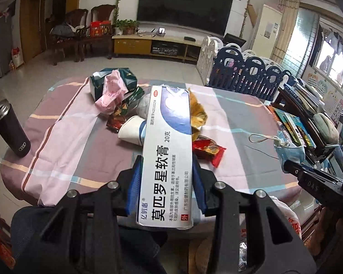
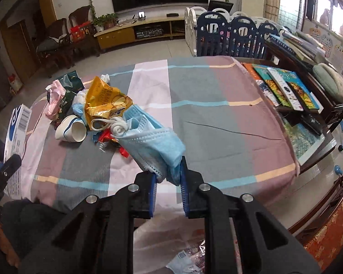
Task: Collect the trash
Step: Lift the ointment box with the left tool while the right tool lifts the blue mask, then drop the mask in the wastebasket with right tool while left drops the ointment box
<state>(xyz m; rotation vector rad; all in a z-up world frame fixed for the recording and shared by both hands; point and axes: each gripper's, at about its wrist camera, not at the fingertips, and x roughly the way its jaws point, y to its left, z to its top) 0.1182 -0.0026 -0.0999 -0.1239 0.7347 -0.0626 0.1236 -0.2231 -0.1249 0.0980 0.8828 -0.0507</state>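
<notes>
The left gripper [image 1: 167, 171] squeezes the long medicine box [image 1: 168, 150] mid-frame; the right gripper [image 2: 169, 171] pinches the blue mask [image 2: 153, 141]

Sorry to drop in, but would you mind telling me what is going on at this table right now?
A person is clearing trash with a handheld gripper in each hand. The left gripper is shut on a white and blue ointment box, held above the table. The right gripper is shut on a crumpled blue face mask. A pile remains on the cloth: a gold snack bag, a tipped paper cup, a red wrapper and pink paper.
</notes>
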